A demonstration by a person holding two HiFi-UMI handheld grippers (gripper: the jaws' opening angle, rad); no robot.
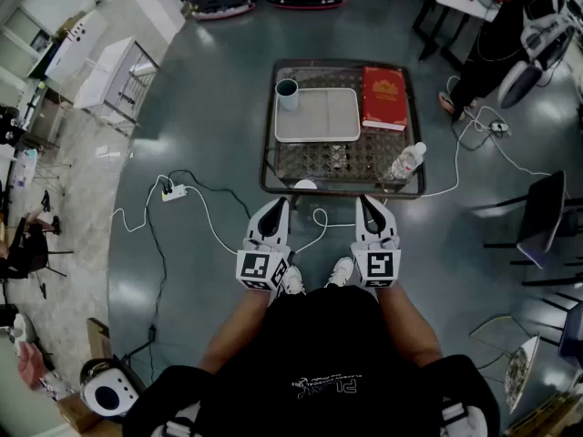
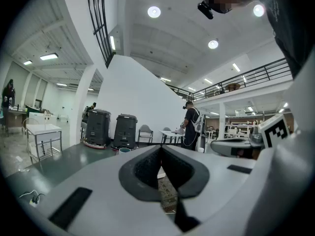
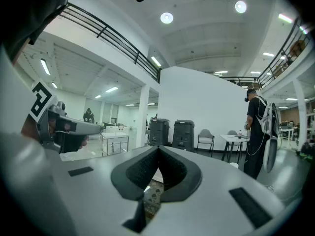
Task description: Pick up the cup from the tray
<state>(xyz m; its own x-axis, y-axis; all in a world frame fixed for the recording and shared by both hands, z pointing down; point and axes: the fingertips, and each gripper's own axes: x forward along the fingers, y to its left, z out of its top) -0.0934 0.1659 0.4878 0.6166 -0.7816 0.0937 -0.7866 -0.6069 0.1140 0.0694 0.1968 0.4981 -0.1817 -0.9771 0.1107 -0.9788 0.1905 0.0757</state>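
Nothing is done yet: the left tool [image 1: 276, 206] and right tool [image 1: 367, 203], both closed and empty, hover short of the counter [image 1: 328, 164], with the cup [image 1: 287, 92] untouched at the tray's [image 1: 319, 121] corner.

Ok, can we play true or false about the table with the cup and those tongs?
1. The cup is gripped in the tongs. False: it stands at the tray's far left corner. The left tongs and right tongs are short of the table, with nothing in them.
2. A red book lies right of the tray. True.
3. The water bottle stands upright on the tray. False: it lies on its side on the table, near the front right corner.
4. Both tongs are shut. True.
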